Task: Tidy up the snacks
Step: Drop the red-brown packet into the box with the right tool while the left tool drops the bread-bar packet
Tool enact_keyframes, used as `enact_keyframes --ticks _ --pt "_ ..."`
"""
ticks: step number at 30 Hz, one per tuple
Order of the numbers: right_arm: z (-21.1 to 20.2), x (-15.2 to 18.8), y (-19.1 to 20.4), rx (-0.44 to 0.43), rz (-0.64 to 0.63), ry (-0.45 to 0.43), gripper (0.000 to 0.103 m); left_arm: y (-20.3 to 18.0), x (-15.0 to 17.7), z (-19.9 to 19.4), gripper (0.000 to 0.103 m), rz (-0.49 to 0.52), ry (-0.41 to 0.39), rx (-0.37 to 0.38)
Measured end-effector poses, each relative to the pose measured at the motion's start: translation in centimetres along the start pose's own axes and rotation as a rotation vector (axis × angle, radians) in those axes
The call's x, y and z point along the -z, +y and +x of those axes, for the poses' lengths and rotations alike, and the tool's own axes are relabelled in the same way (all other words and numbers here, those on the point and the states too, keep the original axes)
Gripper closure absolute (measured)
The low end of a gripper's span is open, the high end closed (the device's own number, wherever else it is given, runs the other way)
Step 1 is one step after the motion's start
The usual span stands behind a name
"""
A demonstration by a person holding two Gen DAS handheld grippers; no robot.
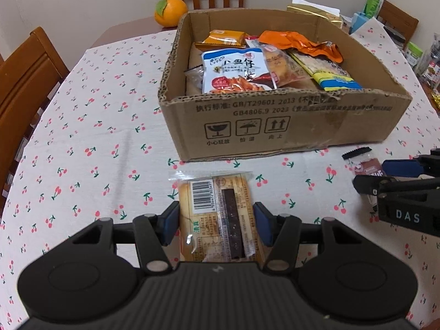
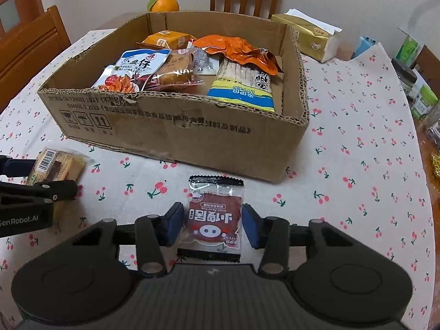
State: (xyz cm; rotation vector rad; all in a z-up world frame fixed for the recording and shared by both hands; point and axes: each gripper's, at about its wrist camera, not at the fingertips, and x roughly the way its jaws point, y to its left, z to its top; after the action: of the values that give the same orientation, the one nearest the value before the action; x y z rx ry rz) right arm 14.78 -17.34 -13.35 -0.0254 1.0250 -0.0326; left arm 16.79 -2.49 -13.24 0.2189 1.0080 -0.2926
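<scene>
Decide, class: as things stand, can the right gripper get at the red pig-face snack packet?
Probably yes. The right gripper has its jaws open on either side of the red packet, which lies flat on the tablecloth with nothing between.

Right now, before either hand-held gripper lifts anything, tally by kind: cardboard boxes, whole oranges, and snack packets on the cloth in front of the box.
Cardboard box: 1
Whole orange: 1
Snack packets in front of the box: 2 (bread packet, red pork packet)
Total: 4
</scene>
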Motion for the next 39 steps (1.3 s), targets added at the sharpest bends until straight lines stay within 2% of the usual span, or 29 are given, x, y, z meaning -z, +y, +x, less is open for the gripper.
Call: enact_keyframes --ticks 7,15,20,26,31,36,39 --pt "-1.2 0.1 -0.2 -0.030 0.000 0.033 0.053 0.0 -0.4 -1.4 0.047 0.035 -0.010 0.036" --pt "-5.0 -0.4 -1.5 -0.068 -0.028 0.035 0.053 0.3 -0.6 -3.9 0.047 0.068 0.004 0.080" --pt "-8.2 -1.9 -2.1 -0.070 -0.069 -0.022 0.053 0.8 -0.9 -5.9 0.047 0.083 -0.002 0.106" --pt "-10.5 -5.4 -2.3 -0.064 -0.115 -0.122 0.053 1.4 -1.6 -7.7 0.047 0.100 -0.024 0.124" --pt "-9.6 -8.9 -2.0 -0.070 -0.128 -0.180 0.053 1.7 -2.1 -8.3 0.047 0.081 -0.030 0.129" --pt "-7.4 -11.2 -1.7 -0.073 -0.128 -0.187 0.052 2.0 -3.1 -8.7 0.047 0.067 -0.048 0.118" --pt "-6.4 -11.9 -1.7 -0.088 -0.128 -0.188 0.043 2.1 -3.9 -8.9 0.047 0.066 -0.061 0.115"
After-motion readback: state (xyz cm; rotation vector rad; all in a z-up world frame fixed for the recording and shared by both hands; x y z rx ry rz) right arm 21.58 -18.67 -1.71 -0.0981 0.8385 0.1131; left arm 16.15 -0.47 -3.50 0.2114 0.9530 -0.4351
